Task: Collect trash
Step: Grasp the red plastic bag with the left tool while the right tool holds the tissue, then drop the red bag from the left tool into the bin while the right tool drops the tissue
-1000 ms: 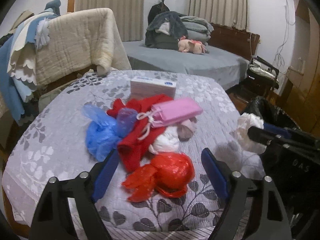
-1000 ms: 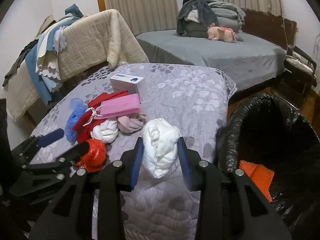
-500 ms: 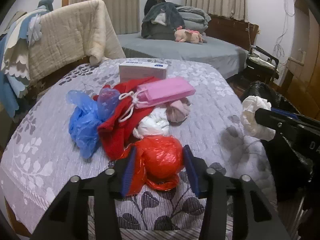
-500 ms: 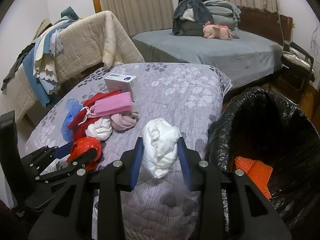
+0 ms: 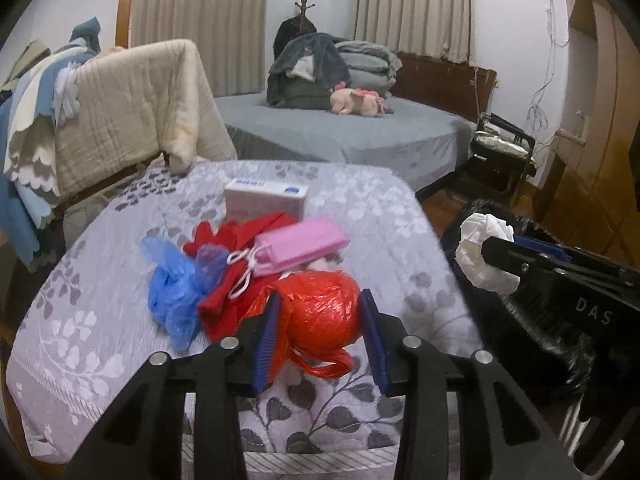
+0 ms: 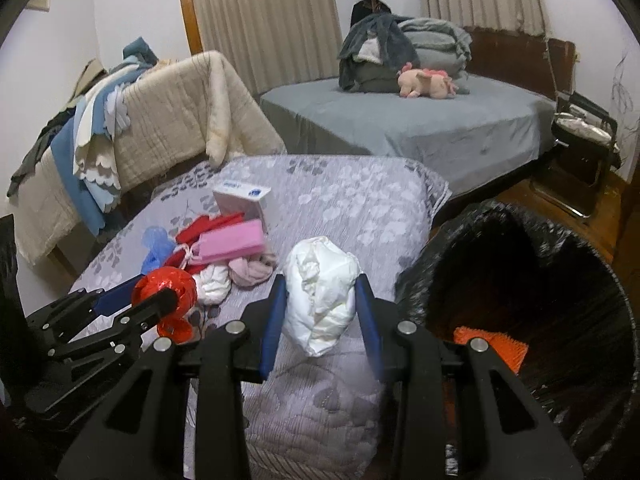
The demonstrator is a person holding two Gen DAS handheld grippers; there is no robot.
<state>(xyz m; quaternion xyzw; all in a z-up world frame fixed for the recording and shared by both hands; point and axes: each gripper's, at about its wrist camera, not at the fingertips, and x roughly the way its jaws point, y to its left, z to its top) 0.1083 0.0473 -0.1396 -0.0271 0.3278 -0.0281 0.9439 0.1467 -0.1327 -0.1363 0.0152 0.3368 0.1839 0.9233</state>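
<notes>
My left tongs (image 5: pixel 320 318) are clamped on the crumpled red plastic bag ball (image 5: pixel 322 312), at the near edge of the trash pile on the grey floral-cloth bench (image 5: pixel 80 336). My right tongs (image 6: pixel 320 312) are clamped on the white crumpled tissue wad (image 6: pixel 320 292), held up beside the black-lined trash bin (image 6: pixel 532 280). Both look light, soft and squashy; the plastic is likely slippery. Best held across the fattest middle, not by loose tails.
</notes>
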